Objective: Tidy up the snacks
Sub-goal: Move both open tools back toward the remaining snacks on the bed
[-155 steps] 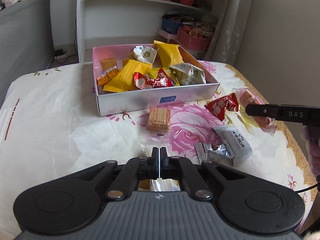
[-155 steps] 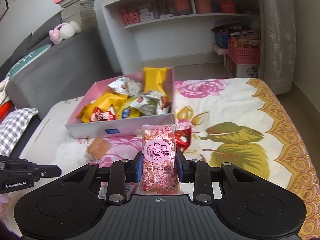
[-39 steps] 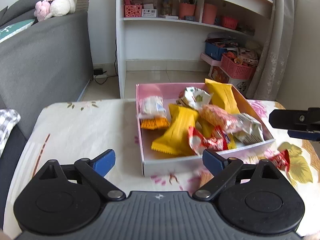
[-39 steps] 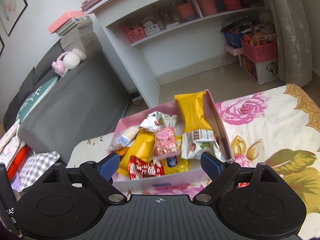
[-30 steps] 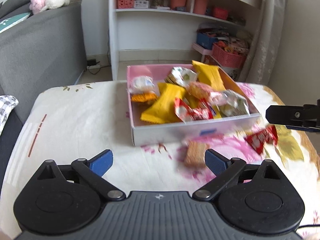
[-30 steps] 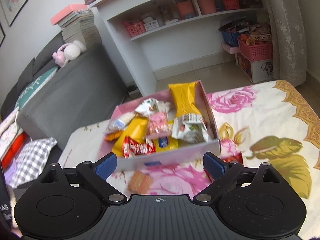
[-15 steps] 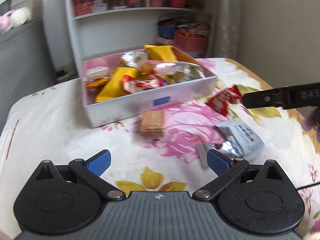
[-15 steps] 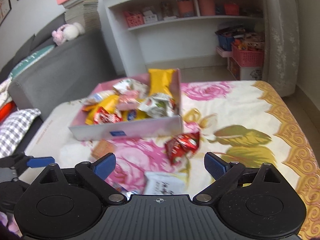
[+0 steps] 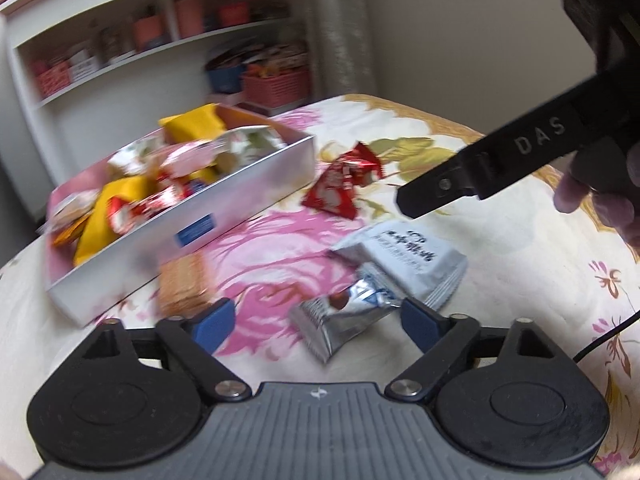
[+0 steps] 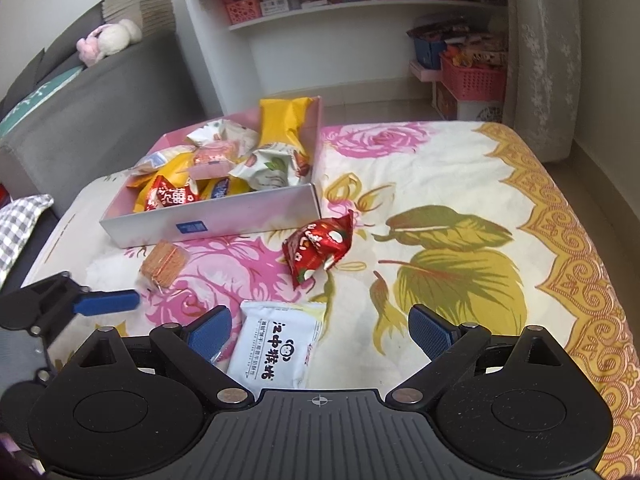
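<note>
Reaching left gripper (image 9: 316, 322) down over silver pack (image 9: 346, 322); jaws have just been closing, wide apart, pack between, not pinched yet. Right gripper (image 10: 320, 332) empty, spread over white pack (image 10: 280, 346). Box (image 10: 248, 216) far left, for dropping snacks in.

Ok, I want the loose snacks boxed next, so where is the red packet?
In the right wrist view the red packet lies on the floral cloth just off the box's near right corner, beyond the white packet.
</note>
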The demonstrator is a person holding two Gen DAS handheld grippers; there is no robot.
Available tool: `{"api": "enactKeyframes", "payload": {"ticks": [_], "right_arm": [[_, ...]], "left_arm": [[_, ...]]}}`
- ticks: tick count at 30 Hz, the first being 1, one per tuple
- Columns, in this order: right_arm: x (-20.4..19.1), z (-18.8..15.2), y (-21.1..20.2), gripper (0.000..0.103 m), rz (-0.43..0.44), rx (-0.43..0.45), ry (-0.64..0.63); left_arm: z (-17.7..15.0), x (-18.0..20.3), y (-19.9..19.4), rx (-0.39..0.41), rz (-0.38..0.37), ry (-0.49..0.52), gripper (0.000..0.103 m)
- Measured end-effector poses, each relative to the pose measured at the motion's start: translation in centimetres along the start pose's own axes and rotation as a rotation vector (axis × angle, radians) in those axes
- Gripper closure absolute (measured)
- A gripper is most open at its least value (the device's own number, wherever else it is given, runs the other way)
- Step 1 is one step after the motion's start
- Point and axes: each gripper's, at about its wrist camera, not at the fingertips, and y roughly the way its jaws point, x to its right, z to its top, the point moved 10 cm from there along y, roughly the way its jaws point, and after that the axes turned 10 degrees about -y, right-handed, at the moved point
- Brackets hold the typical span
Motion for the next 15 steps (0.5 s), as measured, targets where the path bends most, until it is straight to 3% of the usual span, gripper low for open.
{"api": "enactKeyframes", "payload": {"ticks": [5,9,13,15], "right_arm": [[0.2,-0.3,0.4,0.006,0.011,-0.020,0.016],[0.1,-0.5,0.7,0.006,0.011,-0.029,0.009],[-0.1,-0.6,1.0,0.006,0.014,-0.036,-0.001],[-0.4,-0.7,1.1,0.006,0.014,-0.041,-0.008]], "left_arm": [[0.2,1.1,0.8,-0.019,-0.039,0.059,0.041],[0.1,1.0,1.2,-0.043,-0.054,0.036,0.055],[0.0,0.6,1.0,-0.051,-0.025,0.024,0.074],[0.0,0.0,0.9,-0.059,-0.007,0.002,0.074]]}}
